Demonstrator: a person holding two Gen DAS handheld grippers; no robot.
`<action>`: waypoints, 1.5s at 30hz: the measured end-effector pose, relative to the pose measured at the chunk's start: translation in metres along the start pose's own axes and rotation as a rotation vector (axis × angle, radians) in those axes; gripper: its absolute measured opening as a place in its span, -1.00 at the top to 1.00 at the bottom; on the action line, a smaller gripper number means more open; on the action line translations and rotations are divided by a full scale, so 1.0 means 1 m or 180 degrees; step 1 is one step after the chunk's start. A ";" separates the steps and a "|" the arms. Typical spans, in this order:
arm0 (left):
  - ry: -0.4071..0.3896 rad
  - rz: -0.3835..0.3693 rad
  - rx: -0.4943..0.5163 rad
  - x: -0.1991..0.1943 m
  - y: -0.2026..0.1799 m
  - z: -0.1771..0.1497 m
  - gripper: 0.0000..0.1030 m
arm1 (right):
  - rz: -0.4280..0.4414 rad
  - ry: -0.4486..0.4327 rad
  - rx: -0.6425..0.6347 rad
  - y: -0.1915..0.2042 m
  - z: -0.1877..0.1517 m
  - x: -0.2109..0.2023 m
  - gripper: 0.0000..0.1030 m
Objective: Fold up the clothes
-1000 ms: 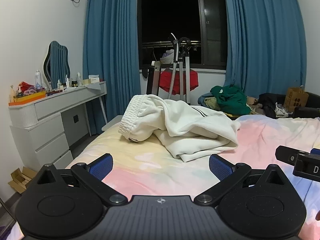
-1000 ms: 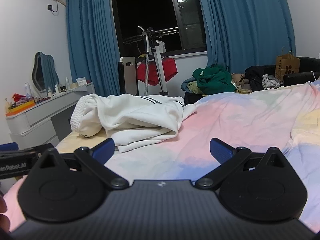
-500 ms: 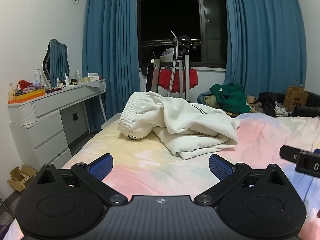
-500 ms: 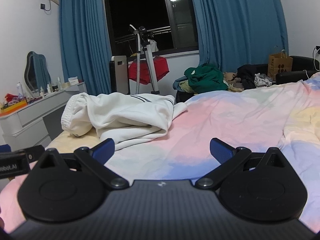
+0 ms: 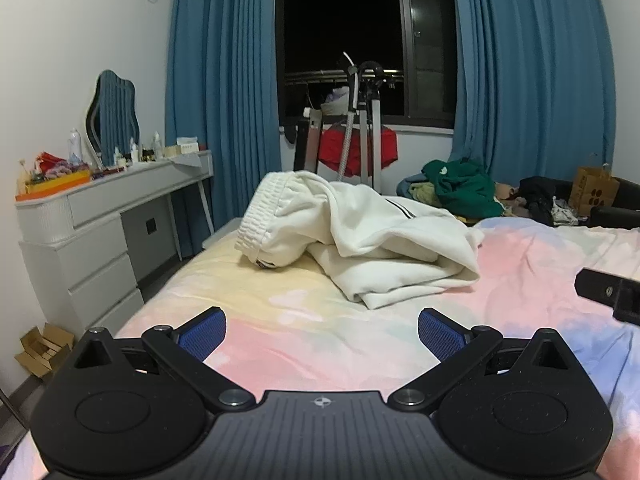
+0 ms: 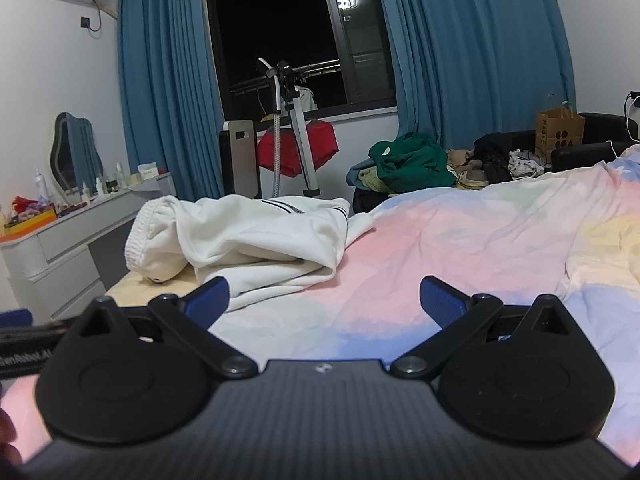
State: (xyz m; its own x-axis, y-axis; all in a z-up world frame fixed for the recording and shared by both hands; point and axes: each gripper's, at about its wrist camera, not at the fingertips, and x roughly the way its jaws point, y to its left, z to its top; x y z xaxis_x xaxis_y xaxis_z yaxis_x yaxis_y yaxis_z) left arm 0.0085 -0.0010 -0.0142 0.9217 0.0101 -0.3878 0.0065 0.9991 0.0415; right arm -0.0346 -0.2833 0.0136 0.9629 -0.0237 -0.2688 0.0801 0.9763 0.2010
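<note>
White clothes are lying crumpled on the pastel bed, well ahead of both grippers; the left gripper and right gripper are hovering spread wide, gripping nothing

The left gripper is held level along the lower edge of its frame, its blue-padded fingers spread wide with nothing between them. The right gripper is likewise held low in its frame, fingers parted and empty.
</note>
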 end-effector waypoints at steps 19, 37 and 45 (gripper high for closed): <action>0.0116 0.0034 0.0047 0.038 -0.006 -0.001 -1.00 | -0.0016 0.0101 0.0244 -0.010 0.015 0.000 -1.00; 0.0417 -0.0615 -0.0641 0.249 -0.073 0.061 -0.99 | -0.0094 0.0366 0.1048 -0.074 0.013 0.028 -1.00; 0.0201 -0.0527 -0.0772 0.311 -0.101 0.071 -0.91 | -0.0147 0.0378 0.1138 -0.089 0.007 0.044 -1.00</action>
State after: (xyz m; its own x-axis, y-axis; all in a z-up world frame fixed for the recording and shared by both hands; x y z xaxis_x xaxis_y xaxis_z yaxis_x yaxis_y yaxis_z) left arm 0.3218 -0.1018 -0.0733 0.8899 -0.1589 -0.4277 0.0550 0.9679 -0.2452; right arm 0.0024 -0.3725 -0.0092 0.9213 -0.0202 -0.3884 0.2277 0.8376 0.4965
